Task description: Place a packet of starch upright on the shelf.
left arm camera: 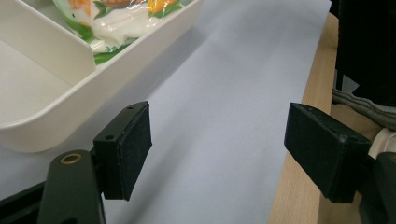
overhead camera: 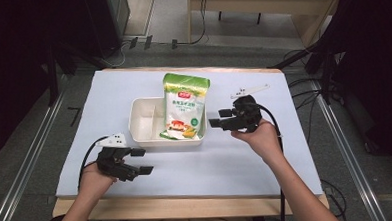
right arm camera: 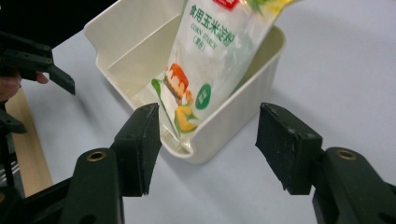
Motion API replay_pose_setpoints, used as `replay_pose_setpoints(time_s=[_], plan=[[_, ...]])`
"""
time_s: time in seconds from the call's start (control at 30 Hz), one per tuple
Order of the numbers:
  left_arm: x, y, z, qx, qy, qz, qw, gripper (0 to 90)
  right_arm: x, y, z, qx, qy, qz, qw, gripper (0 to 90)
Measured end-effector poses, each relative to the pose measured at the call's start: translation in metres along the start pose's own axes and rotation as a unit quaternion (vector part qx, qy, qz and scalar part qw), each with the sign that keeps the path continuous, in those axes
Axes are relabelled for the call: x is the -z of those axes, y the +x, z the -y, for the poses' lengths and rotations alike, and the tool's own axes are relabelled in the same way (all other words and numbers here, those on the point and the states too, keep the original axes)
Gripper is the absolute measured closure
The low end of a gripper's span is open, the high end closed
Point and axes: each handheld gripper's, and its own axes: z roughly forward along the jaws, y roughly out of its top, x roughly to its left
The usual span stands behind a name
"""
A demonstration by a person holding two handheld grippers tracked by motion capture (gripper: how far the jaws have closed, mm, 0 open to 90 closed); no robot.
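Wooden table point(overhead camera: 188, 207); white sheet point(overhead camera: 236, 159); cream tray point(overhead camera: 140, 124) centre.

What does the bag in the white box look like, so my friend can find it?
Find the pale blue table cover, then the cream two-compartment tray in its middle. The corn starch bag leans in the tray's right compartment: white, with a green top sticking out over the far rim and a dessert picture at the bottom.
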Motion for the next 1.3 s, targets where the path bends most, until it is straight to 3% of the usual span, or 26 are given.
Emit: replay_pose_setpoints(time_s=[0.27,0.43,0.53,0.6,0.67,0.9,1.03,1.3], plan=[[0.001,0.000,0.000,0.002,-0.006,-0.001,1.0000,23.8,0.010,0.008,0.033,-0.001,0.016,-0.001,0.9999,40.5],[0.002,-0.002,-0.001,-0.007,-0.001,-0.008,0.9999,23.8,0.009,0.014,0.051,0.015,0.013,0.001,0.9998,39.6],[0.005,-0.003,-0.002,-0.008,-0.006,-0.001,0.9999,23.8,0.007,0.018,0.062,0.017,0.012,-0.003,0.9998,39.8],[0.006,-0.003,-0.002,-0.009,-0.013,-0.002,0.9999,23.7,0.006,0.023,0.072,0.029,0.000,0.020,0.9994,40.7],[0.007,-0.004,-0.003,-0.009,-0.016,0.001,0.9998,23.6,0.003,0.023,0.077,0.022,0.001,0.022,0.9995,40.6],[0.004,-0.006,-0.005,-0.014,-0.006,0.003,0.9999,23.6,-0.007,0.023,0.085,0.023,0.001,0.012,0.9997,39.3],[0.003,-0.006,-0.005,-0.014,-0.008,0.001,0.9999,23.6,-0.014,0.022,0.087,0.026,0.016,0.011,0.9995,39.0],[0.004,-0.007,-0.005,-0.015,-0.008,-0.007,0.9998,23.6,-0.015,0.018,0.087,0.028,0.018,0.013,0.9994,38.9]])
